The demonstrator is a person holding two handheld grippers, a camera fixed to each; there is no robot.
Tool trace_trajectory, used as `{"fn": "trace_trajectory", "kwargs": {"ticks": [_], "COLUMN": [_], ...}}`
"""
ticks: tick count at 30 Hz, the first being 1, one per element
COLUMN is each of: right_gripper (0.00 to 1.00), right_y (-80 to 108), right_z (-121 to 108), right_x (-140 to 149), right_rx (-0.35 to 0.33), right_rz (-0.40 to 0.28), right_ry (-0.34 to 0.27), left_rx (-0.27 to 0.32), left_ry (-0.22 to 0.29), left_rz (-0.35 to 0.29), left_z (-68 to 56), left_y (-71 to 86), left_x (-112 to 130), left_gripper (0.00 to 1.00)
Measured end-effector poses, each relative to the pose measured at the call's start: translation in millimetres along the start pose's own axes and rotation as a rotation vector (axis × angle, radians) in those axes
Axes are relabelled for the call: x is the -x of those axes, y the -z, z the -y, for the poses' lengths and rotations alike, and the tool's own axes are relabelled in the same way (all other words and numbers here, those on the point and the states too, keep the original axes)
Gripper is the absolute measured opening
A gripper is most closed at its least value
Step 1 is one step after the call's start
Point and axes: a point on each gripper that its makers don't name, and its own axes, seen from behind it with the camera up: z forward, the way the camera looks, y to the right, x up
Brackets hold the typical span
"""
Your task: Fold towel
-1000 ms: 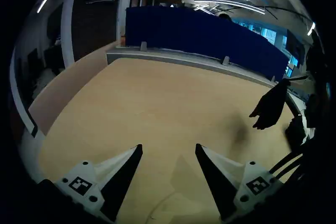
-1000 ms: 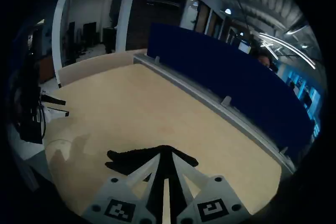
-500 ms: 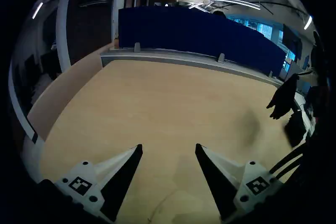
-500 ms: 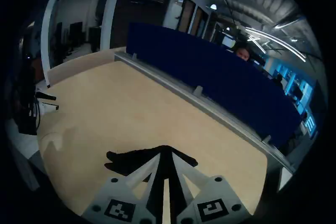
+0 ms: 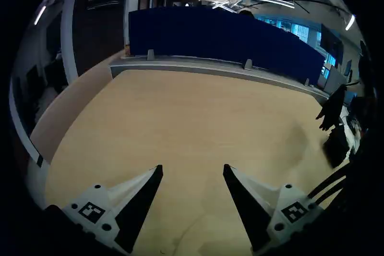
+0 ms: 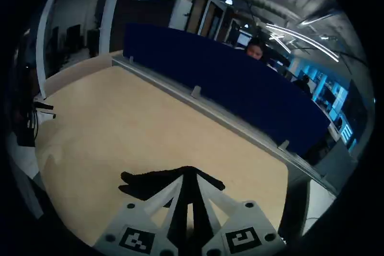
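Above the pale wooden table (image 5: 192,112), the left claw (image 5: 192,166) hung spread wide, nothing between its 2 fingers. The right claw (image 6: 190,176) was clenched on the towel (image 6: 141,184), a dark cloth (it dangled at the far right of the left gripper view) lifted off the table.

Bg: big light-wood tabletop (image 5: 192,112), matte, soft shadows on it. Grey rail (image 5: 201,66) w/ small clips runs along the far edge, dark-blue divider panel (image 5: 216,35) stands on it. White column (image 5: 71,30) at left, dark wall behind. Exposed ceiling w/ ducts, long LED strips (image 5: 254,0) and a few round downlights. Blue-lit windows (image 5: 294,30) far right. Right gripper view: person's head (image 6: 254,50) just above the divider, glazed office fronts (image 6: 201,13) further back. Room dim overall.
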Motion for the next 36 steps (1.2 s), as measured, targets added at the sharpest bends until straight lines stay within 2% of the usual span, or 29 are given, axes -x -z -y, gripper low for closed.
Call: {"fn": "trace_trajectory", "kwargs": {"ticks": [9, 16, 25, 36], "right_gripper": [0.04, 0.04, 0.04, 0.04], "right_y": [14.4, 27.2, 40.0, 66.6], "right_z": [-49, -77, -95, -107], "right_x": [28, 52, 84, 134], "right_rx": [0.056, 0.085, 0.109, 0.142], "right_rz": [0.038, 0.065, 0.091, 0.137], "right_ry": [-0.004, -0.027, -0.069, -0.115], "left_rx": [0.0, 0.007, 0.022, 0.026], "left_ry": [-0.02, -0.026, -0.046, -0.058], "left_rz": [0.004, 0.005, 0.007, 0.015], "left_z": [-12.6, -24.5, -40.6, -48.0], "left_y": [-1.2, -4.5, -4.4, -3.7], "left_x": [-4, -7, -9, -7], "left_gripper": [0.93, 0.93, 0.93, 0.93]}}
